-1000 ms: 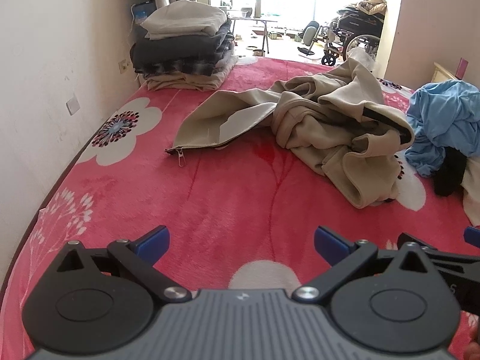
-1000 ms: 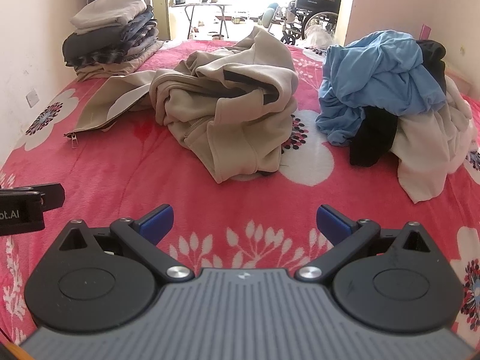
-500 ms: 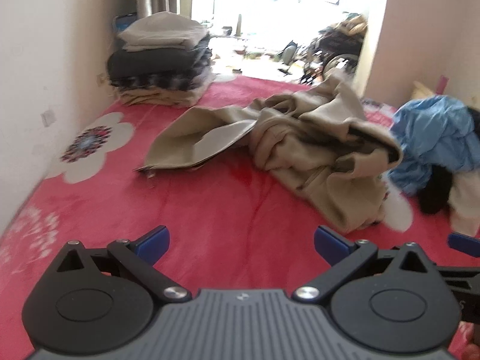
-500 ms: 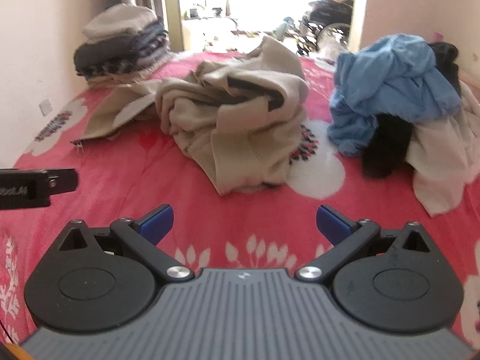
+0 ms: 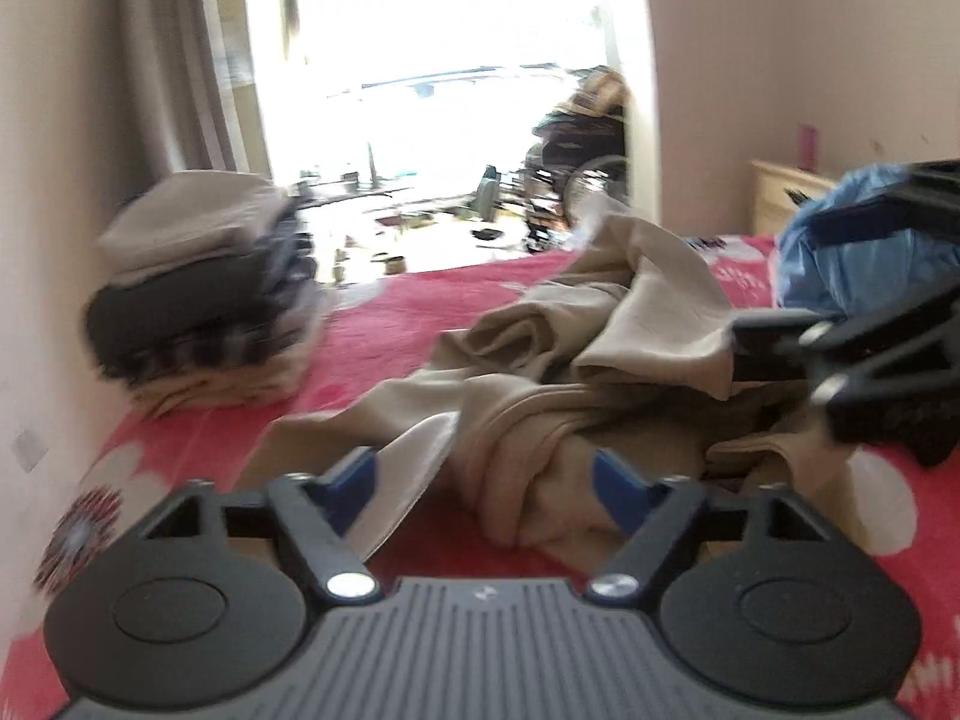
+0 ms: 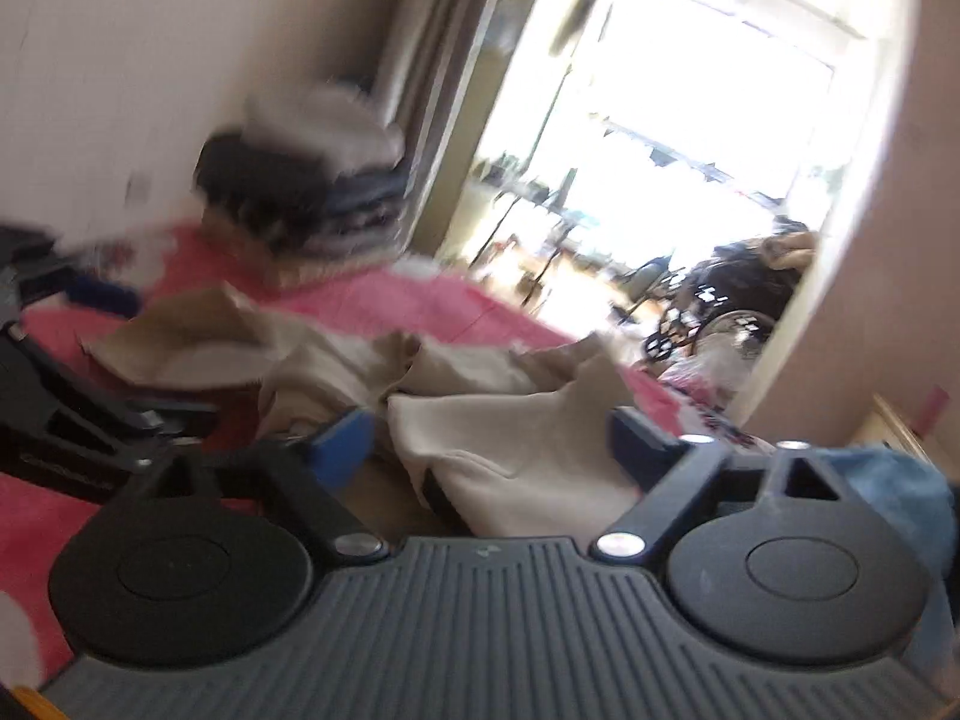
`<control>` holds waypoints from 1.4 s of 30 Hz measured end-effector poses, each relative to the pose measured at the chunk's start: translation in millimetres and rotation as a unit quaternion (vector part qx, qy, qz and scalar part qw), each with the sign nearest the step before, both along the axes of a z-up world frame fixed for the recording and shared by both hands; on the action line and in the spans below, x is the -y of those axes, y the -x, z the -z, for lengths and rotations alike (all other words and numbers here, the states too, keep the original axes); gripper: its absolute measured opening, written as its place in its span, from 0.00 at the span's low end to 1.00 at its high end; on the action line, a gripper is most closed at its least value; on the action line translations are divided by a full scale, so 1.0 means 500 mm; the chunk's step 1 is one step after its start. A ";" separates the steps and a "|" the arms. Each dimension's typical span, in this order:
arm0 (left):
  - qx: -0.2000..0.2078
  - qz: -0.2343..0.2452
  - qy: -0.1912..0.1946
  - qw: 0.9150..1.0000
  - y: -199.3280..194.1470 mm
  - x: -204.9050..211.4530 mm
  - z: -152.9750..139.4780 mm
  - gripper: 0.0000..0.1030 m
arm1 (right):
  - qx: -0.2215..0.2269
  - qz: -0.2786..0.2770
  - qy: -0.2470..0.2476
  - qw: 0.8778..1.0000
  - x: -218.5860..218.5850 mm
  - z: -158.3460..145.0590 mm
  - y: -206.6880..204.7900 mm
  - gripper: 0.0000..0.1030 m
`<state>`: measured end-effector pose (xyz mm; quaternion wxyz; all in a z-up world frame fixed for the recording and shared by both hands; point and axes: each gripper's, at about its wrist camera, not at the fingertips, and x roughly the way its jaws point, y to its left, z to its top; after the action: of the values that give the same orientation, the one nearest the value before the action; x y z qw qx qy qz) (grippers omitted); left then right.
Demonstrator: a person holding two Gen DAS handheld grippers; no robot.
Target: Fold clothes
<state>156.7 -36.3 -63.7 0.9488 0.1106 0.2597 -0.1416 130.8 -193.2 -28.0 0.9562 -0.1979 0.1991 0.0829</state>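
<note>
Bedding covers the whole bed: a pink blanket with big white flowers, set against a pale wall. Past the bed, a bright doorway opens into a sunny room full of clutter, and a curtain hangs beside it. A stack of folded clothes sits by the wall at the far end. The beige jacket lies crumpled in the middle of the blanket. The left view shows a blue garment at the right and a wooden piece of furniture behind it; the right view is tilted and shows only a blue corner of that pile, plus a wheelchair past the doorway. Both views are blurry. The left gripper has just been closing its jaws, which stand apart with a bunched jacket fold between them, not pinched. The right gripper has just been closing too, jaws apart around a jacket flap, not squeezing it. Each gripper blocks part of the other's view.
</note>
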 end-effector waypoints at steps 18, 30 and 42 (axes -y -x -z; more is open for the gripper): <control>0.001 0.026 -0.097 0.995 -0.166 0.117 0.095 0.44 | -0.111 0.127 -0.002 0.986 0.100 0.094 -0.121 0.11; 0.048 -0.015 0.005 0.999 -0.010 0.021 -0.013 0.25 | 0.011 0.148 -0.138 0.979 0.212 -0.037 0.020 0.06; -0.022 -0.053 0.047 0.997 0.247 -0.166 -0.101 0.25 | -0.010 0.123 -0.275 0.953 0.283 -0.108 0.331 0.06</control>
<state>33.1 46.5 -13.3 0.9531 0.0493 0.2791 -0.1058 -34.9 -334.9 26.0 0.9744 0.1000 0.2006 0.0176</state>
